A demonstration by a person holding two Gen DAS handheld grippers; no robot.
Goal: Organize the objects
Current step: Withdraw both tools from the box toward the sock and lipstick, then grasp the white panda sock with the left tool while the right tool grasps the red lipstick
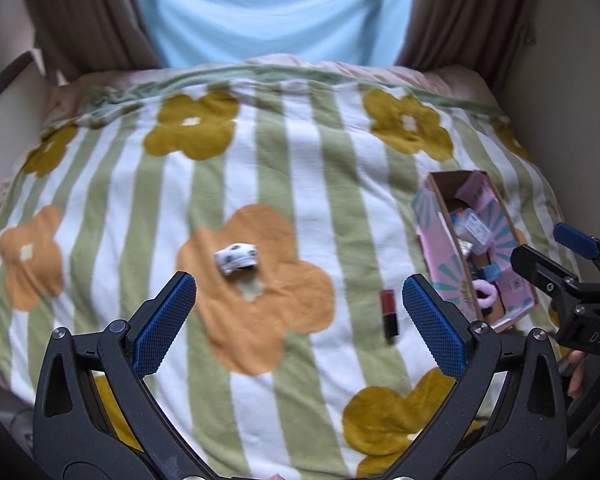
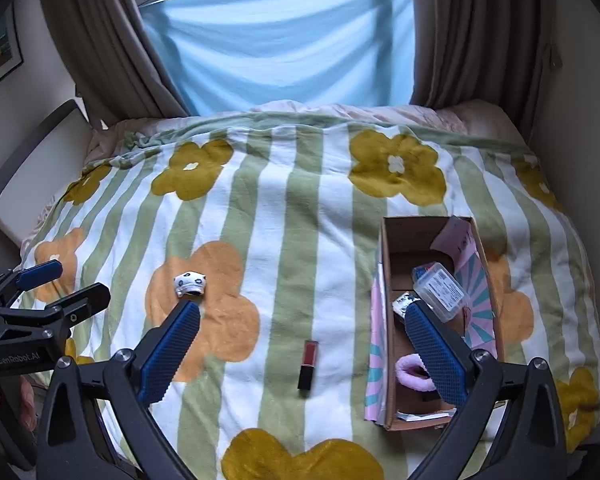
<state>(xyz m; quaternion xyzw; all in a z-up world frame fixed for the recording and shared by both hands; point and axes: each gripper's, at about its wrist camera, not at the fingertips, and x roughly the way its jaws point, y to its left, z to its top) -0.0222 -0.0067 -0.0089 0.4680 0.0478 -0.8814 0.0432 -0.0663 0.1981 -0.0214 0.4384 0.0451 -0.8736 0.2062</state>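
Note:
A small white roll with dark spots (image 1: 237, 259) (image 2: 189, 284) lies on an orange flower of the striped blanket (image 1: 300, 184) (image 2: 292, 216). A red and black lipstick (image 1: 389, 313) (image 2: 308, 365) lies flat to its right. An open cardboard box (image 1: 436, 264) (image 2: 387, 320) with pink printed flaps holds a clear plastic case (image 2: 440, 290), a pink fluffy hair tie (image 2: 414, 374) and other small items. My left gripper (image 1: 299, 294) hovers open above the blanket, short of the roll. My right gripper (image 2: 302, 330) is open too, its right finger over the box.
The bed fills both views, with brown curtains (image 2: 96, 40) and a light blue sheet (image 2: 284, 48) behind it. A white panel (image 2: 40, 172) leans at the bed's left side. Walls close in on both sides.

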